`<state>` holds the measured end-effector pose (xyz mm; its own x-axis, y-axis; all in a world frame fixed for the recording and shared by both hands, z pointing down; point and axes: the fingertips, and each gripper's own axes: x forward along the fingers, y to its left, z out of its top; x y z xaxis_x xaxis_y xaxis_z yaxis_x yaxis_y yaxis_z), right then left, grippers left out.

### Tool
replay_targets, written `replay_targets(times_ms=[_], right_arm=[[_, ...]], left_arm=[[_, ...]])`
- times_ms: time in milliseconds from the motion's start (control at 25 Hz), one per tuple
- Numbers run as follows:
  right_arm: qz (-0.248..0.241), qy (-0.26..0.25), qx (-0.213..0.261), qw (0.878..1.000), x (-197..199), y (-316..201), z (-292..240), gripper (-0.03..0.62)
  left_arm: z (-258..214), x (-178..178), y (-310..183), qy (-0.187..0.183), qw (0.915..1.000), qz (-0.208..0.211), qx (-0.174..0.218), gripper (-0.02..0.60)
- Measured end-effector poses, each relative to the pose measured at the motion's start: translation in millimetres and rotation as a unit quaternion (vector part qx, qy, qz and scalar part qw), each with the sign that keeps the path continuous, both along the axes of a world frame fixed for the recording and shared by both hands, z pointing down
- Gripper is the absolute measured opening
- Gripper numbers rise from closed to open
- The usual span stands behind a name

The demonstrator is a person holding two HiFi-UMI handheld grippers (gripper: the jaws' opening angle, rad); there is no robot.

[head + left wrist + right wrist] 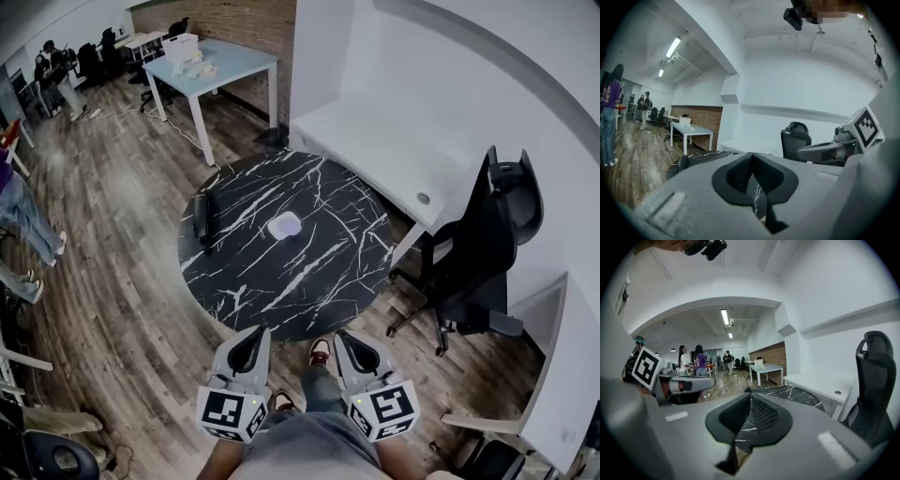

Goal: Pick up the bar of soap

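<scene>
A pale lilac bar of soap (284, 224) lies near the middle of the round black marble table (234, 281). Both grippers hang close to the person's body, short of the table's near edge and well away from the soap. The left gripper (248, 349) has its jaws shut with nothing between them; in its own view the left gripper (751, 156) points over the table edge. The right gripper (354, 351) is likewise shut and empty, and the right gripper (750, 397) looks across the marble top. The soap shows in neither gripper view.
A dark slim object (201, 220) lies at the table's left edge. A black office chair (487, 244) stands to the right, by a white built-in desk (375, 150). A light blue table (216, 66) stands farther back. People stand at the far left (23, 220).
</scene>
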<state>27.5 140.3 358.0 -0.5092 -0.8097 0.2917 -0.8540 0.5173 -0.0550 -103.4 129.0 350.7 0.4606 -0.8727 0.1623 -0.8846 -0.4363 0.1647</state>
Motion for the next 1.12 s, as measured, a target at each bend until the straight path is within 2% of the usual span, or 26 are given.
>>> replay_targets(times_ms=[440,760,960,1120], right_arm=[[-0.03,-0.017,-0.025,0.999,10,-102,17,0.017],[-0.066,-0.023,-0.056,0.996,23,-175,34,0.026],[-0.088,-0.024,-0.073,0.993,23,-209,49,0.048],[-0.094,-0.023,-0.093,0.991,16,-226,65,0.055]], left_arm=[[13,22,-102,-0.013,0.9997,-0.011,-0.015,-0.002],[24,46,-175,-0.036,0.9986,-0.027,-0.027,-0.002],[37,45,-214,-0.065,0.9966,-0.038,-0.033,-0.002],[50,40,-235,-0.073,0.996,-0.031,-0.04,-0.002]])
